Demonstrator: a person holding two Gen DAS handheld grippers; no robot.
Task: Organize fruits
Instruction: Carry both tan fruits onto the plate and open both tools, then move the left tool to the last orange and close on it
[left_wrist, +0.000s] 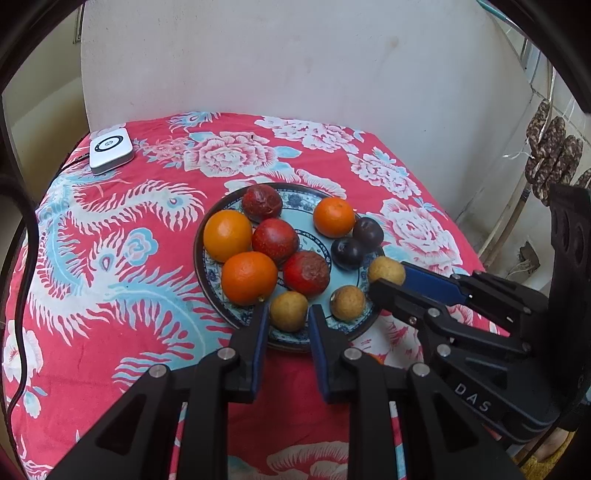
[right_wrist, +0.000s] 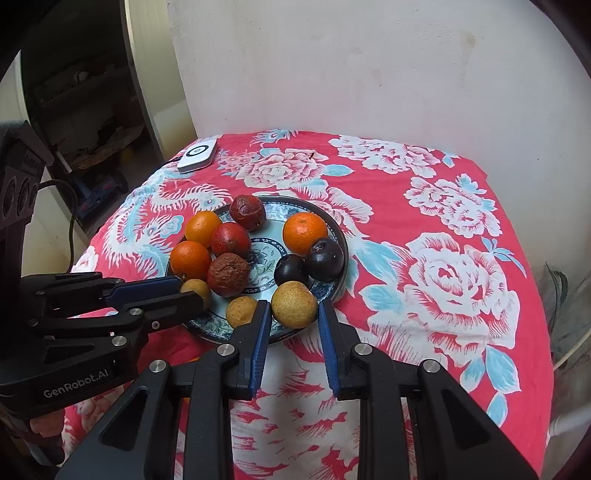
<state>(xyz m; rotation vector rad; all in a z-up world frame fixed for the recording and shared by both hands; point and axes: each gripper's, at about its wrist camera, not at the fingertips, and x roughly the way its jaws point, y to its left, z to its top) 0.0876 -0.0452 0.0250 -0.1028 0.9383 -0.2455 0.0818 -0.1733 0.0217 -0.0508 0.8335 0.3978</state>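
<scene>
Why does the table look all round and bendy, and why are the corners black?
Left wrist view: the fisheye lens curves the tablecloth edges, and its dark round rim fills the corners; soft, even light, fruit sharp, only faint shine on the oranges. Right wrist view: same bending and black rim; the plate and the right tool look clear, not blurry.

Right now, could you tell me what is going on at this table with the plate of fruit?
A person is sorting fruit with two handheld grippers. On the blue patterned plate lie oranges, red fruits, two dark plums and three tan fruits. The left gripper has its fingers either side of the nearest tan fruit, and the right gripper brackets another tan fruit. Neither looks lifted off the plate yet. A white device sits at the table's far corner.
</scene>
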